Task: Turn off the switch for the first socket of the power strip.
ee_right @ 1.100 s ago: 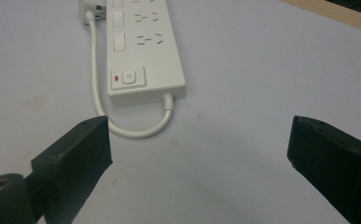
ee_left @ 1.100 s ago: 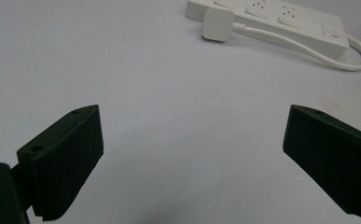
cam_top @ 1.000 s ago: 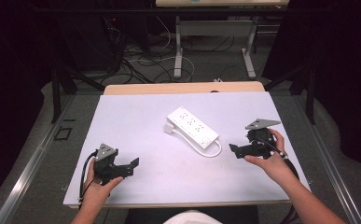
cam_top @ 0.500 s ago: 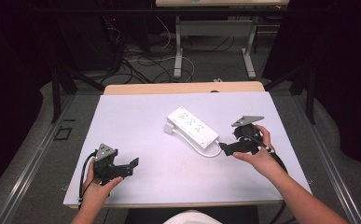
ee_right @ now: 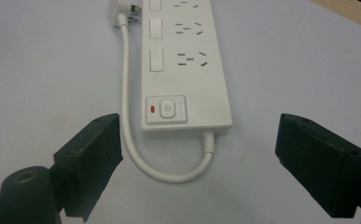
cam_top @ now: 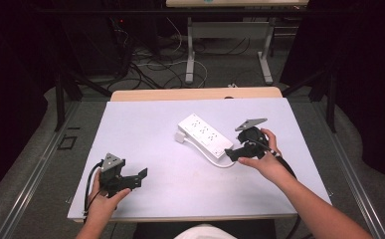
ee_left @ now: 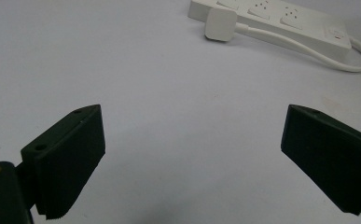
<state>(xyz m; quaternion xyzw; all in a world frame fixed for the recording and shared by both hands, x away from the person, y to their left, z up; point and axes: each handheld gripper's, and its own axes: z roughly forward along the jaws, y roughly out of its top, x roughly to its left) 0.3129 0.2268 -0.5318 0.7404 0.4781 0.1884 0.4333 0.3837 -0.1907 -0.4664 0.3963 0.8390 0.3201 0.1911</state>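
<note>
The pale worktop [cam_top: 145, 124] lies bare under my left claw [cam_top: 141, 175], which waits gaping and empty at the near left corner, as it did a second ago. My right claw [cam_top: 231, 154] has slid in from the right edge since then and now sits just short of the switch end of the white power strip [ee_right: 187, 65], its jaws, which have just been narrowing a little, standing wide on either side of that end and of the looped cord [ee_right: 169, 175], gripping nothing. Beyond the claw the strip runs away with its plug [ee_right: 122, 9] at the far end, so I judge the reach nearly done and the grasp next.
</note>
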